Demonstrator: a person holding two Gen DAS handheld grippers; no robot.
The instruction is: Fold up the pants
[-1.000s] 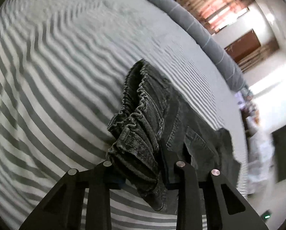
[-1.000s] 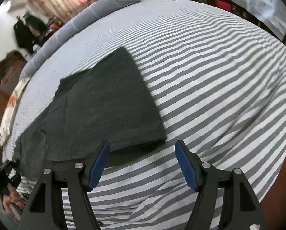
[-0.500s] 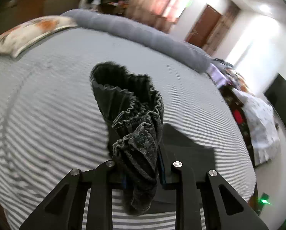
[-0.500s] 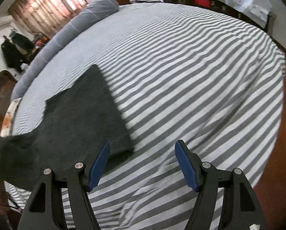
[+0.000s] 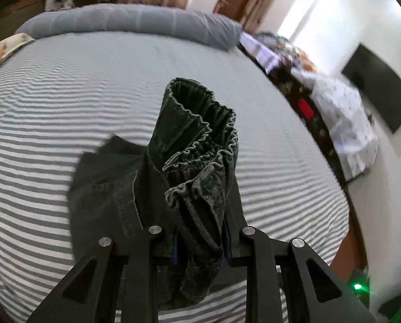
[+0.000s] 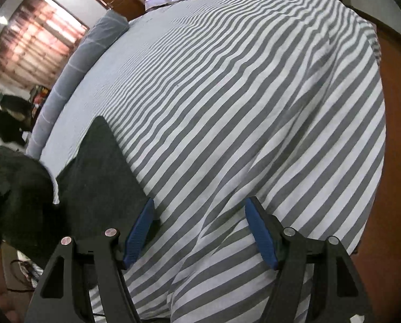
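Dark grey denim pants point(image 5: 195, 161) lie on a grey-and-white striped bed. My left gripper point(image 5: 200, 242) is shut on the bunched elastic waistband and holds it lifted above the rest of the pants, which spread flat on the sheet to the left. In the right wrist view the pants point(image 6: 100, 167) lie flat at the left, with the lifted waistband a dark lump at the far left edge. My right gripper point(image 6: 200, 231) is open and empty just above the sheet, with its left blue pad at the pants' near corner.
The striped sheet point(image 6: 240, 94) covers the bed. A long grey bolster point(image 5: 135, 21) lies along the far edge. The bed's edge drops to a brown floor point(image 6: 396, 107) on the right. A second bed with a white cover point(image 5: 343, 123) stands beyond.
My left gripper has lifted the waistband and swung it over towards the pant legs. My right gripper has shifted to the right, off the flat pants, still open.
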